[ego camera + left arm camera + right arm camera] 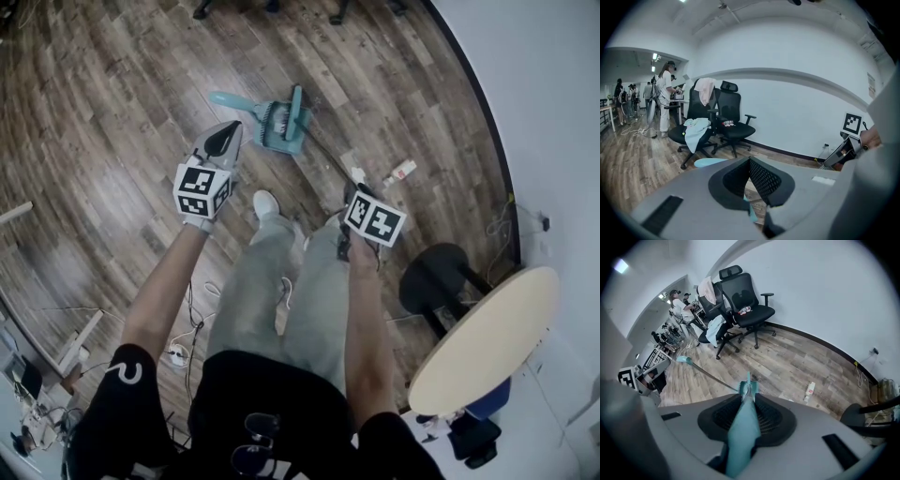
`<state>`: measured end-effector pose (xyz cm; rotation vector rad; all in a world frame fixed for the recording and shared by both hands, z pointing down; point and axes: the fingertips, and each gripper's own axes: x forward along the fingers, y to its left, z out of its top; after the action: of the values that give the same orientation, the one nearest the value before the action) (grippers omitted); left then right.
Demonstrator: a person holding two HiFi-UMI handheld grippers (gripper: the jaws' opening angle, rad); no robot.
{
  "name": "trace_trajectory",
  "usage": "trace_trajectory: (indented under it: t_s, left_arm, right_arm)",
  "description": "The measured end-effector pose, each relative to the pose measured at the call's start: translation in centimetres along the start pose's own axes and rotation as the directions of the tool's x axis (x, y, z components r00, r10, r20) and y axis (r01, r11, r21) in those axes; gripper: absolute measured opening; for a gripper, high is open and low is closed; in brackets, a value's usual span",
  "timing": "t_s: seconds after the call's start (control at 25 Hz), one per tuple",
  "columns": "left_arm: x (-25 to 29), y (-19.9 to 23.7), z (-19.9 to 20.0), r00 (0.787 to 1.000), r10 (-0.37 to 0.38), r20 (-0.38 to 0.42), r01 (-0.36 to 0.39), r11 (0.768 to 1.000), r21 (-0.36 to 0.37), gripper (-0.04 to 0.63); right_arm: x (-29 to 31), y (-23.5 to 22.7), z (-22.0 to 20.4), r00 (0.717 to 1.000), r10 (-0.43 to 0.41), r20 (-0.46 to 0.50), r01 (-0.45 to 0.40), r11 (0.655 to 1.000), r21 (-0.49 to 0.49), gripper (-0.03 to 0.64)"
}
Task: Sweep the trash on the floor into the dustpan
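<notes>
A teal broom head (297, 114) stands in a teal dustpan (270, 127) on the wood floor; the dustpan's handle (225, 98) points left. My right gripper (359, 199) is shut on the broom's teal handle (740, 432), which runs down to the broom head (749, 388). The dustpan's thin handle (704, 372) leans away to the left. My left gripper (234, 127) hovers just short of that handle's end (710, 162), its jaws (750, 161) closed on nothing. A small white bottle (401, 171) (810, 389) lies on the floor to the right, near a white scrap (358, 174).
A round beige table (487, 337) and a black stool (436, 277) stand at my right, by the white wall. Black office chairs (726, 124) (749, 310) stand ahead by the wall. Cables (192, 323) lie by my feet. People (663, 93) stand far off.
</notes>
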<state>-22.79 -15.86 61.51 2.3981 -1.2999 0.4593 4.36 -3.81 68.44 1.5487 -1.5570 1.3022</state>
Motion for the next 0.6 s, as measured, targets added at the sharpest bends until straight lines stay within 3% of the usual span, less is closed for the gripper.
trace_trajectory:
  t_s: [0.28,0.6]
  left_arm:
    - [3.7,-6.3,2.3,0.996,-0.09,0.0,0.09,0.994,0.058,-0.002]
    - [7.8,-15.6,5.6,0.987,-0.159,0.007,0.157,0.981,0.11,-0.002]
  right_arm:
    - [-3.8,-5.8,1.7,0.995,-0.043,0.095,0.038,0.998,0.054,0.084]
    - [-9.9,-14.4,5.3,0.964,-0.08,0.252,0.058,0.994,0.094,0.086]
